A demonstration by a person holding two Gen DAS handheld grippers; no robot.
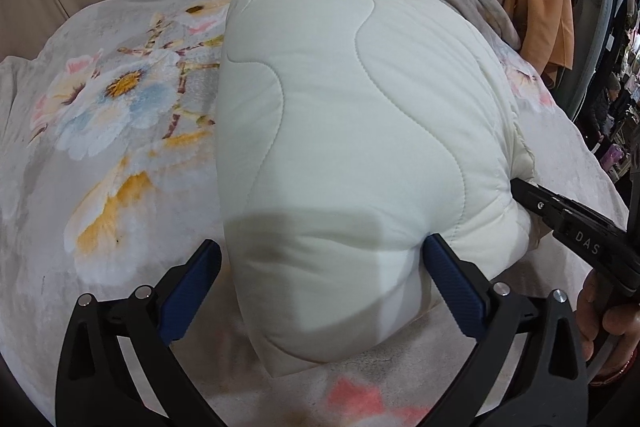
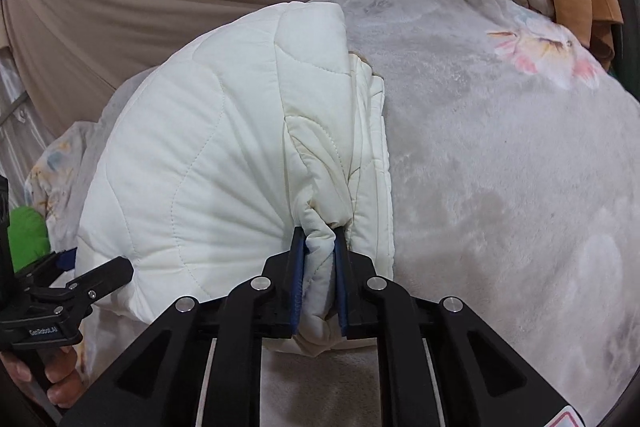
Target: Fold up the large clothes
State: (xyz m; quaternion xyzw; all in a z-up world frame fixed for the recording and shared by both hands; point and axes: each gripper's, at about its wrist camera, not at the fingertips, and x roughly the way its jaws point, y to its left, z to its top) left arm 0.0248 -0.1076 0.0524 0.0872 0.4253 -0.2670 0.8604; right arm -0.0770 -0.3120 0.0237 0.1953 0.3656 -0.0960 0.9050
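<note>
My right tongs [image 2: 320, 247] are clamped on a bunched edge of the white quilted jacket [image 1: 352, 131], which lies folded on the floral blanket [image 1: 100, 131]; my left tongs [image 1: 320, 263] stand wide open around its near end. I judge I'm mid-fold: next, close the left, then carry both corners toward twelve o'clock.

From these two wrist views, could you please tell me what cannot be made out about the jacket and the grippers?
- Left wrist view: the white quilted jacket bulges between the left hand-held gripper's wide pads, so pad contact is unclear.
- Right wrist view: the right hand-held gripper pinches an edge; the inner layers are hidden.
- Sleeves and collar are folded out of sight.
- The floral blanket hides whatever lies beneath.
</note>
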